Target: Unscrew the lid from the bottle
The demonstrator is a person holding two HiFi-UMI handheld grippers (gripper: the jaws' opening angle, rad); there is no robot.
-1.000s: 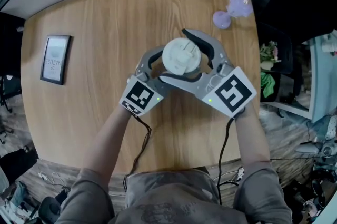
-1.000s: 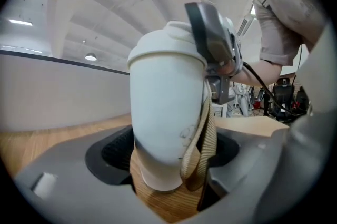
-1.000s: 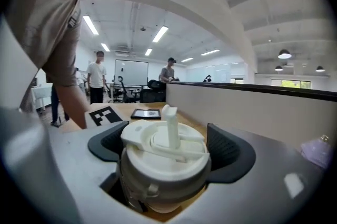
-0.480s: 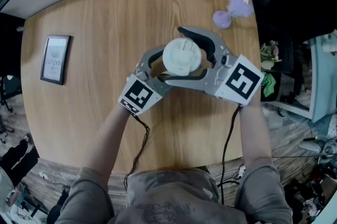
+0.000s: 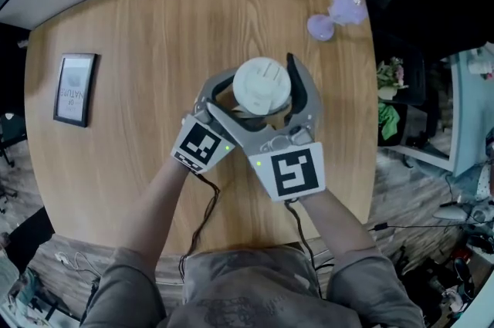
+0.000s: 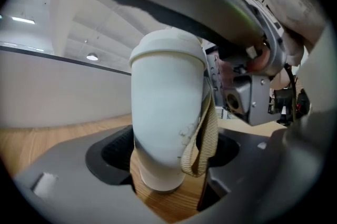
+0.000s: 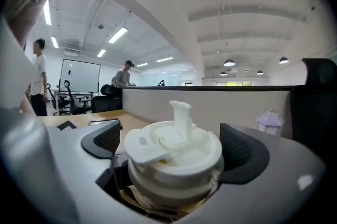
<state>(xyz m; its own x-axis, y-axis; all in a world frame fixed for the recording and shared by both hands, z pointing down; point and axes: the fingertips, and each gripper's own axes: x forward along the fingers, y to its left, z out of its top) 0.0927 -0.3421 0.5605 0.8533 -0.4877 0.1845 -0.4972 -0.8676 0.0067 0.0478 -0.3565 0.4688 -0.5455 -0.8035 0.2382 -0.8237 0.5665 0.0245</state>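
Observation:
A white bottle [image 6: 166, 112] stands upright on the round wooden table [image 5: 154, 25], a tan strap [image 6: 202, 144] hanging at its side. My left gripper [image 6: 168, 152] is shut on the bottle's lower body, reaching in from the near left. The white flip-spout lid [image 5: 262, 86] tops the bottle. My right gripper [image 7: 174, 152] surrounds the lid [image 7: 174, 144] from the near side. Its jaws are opening, and a gap shows between each dark pad [image 7: 102, 141] and the lid. In the head view the lid hides most of the bottle's body.
A small framed picture [image 5: 75, 87] lies flat at the table's left. A purple ornament [image 5: 336, 16] sits at the far right edge. A potted plant [image 5: 390, 76] stands off the table to the right. Two people [image 7: 37, 75] are far off in the room.
My right gripper has swung round the lid from the right side to the near side, and its jaws have widened off the lid. The left gripper and bottle have stayed put.

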